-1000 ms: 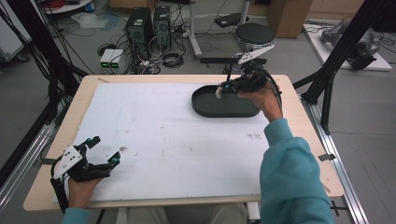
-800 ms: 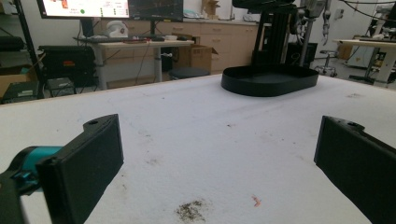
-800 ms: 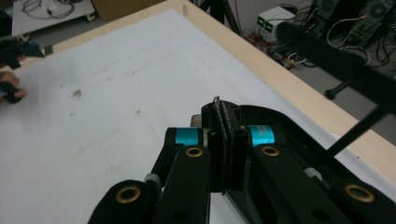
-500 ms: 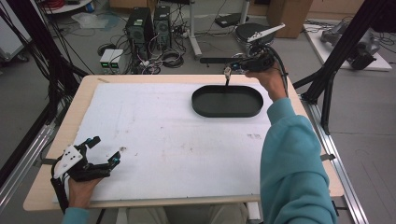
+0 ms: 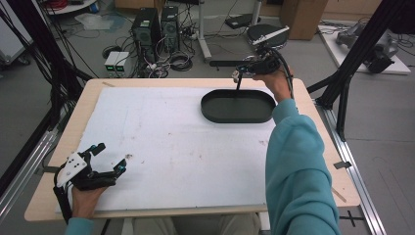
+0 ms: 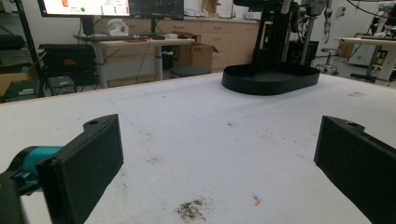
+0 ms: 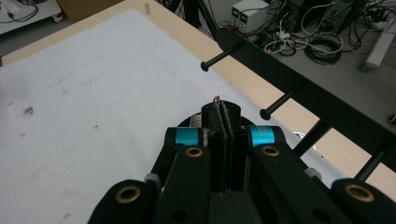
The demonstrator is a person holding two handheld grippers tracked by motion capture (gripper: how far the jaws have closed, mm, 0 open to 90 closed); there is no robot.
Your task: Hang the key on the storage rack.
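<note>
while resting at the table's near left corner, left gripper with jaws spread wide, nothing between. farther off, black tray on the white mat; past its far rim, right gripper raised, jaws pressed together.

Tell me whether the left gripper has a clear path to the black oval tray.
Probably yes: the left gripper sits open at the near corner, and bare white mat lies between it and the black oval tray, though the tray is far across.
</note>
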